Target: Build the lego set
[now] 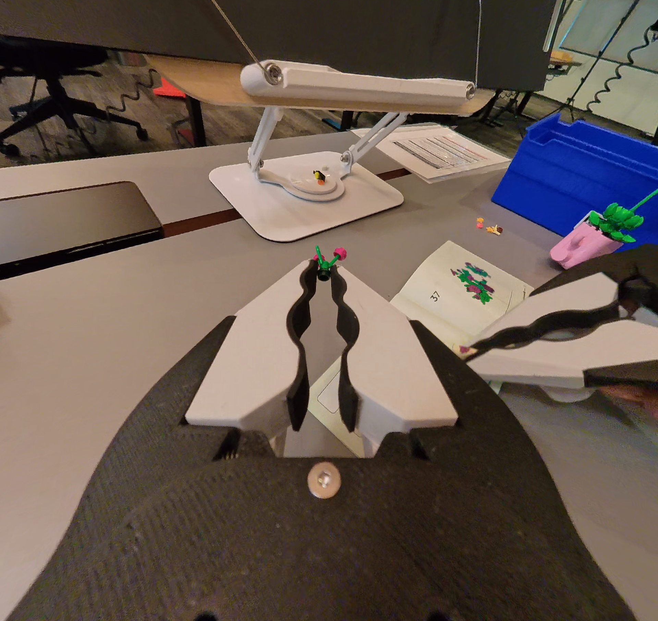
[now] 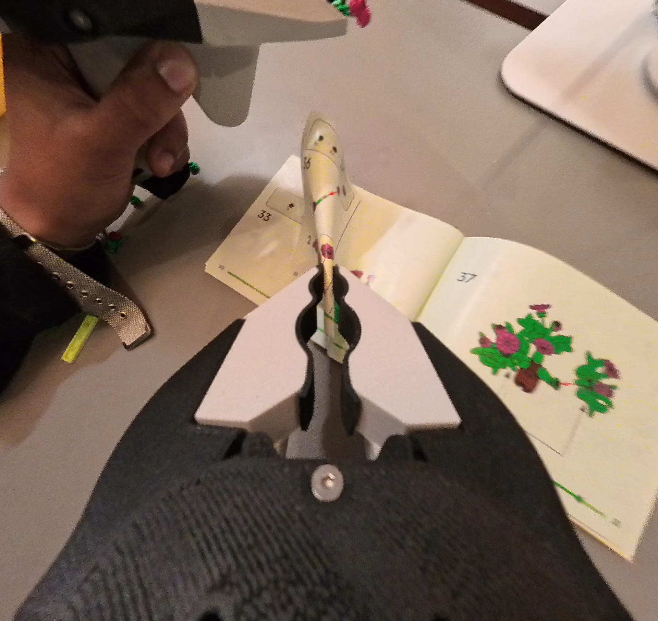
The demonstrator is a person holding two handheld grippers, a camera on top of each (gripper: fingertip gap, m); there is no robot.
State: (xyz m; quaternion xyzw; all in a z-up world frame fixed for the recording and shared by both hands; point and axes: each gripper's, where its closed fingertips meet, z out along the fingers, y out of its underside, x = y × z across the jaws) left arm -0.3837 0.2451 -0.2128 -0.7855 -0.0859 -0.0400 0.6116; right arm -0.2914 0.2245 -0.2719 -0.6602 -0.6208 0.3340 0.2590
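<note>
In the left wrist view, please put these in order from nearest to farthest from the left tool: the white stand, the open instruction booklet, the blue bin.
1. Instruction booklet: on the table just right of the left tool, which grips a small flower stem.
2. White stand: straight ahead, behind the tool tips.
3. Blue bin: far right, at the table's back.

An office or lab workspace here: beyond the left hand-held gripper [image 1: 323, 272] runs a long grey surface [image 1: 106, 319] with a white adjustable stand [image 1: 306, 197] straight ahead of it. Off to its far left, a black swivel chair [image 1: 46, 94] sits on carpeted floor [image 1: 149, 112]. A dark partition panel [image 1: 320, 9] rises behind the stand. To the gripper's right, a blue plastic bin [image 1: 569, 176], and tripod legs with coiled cables [image 1: 605, 80] beyond it.
</note>
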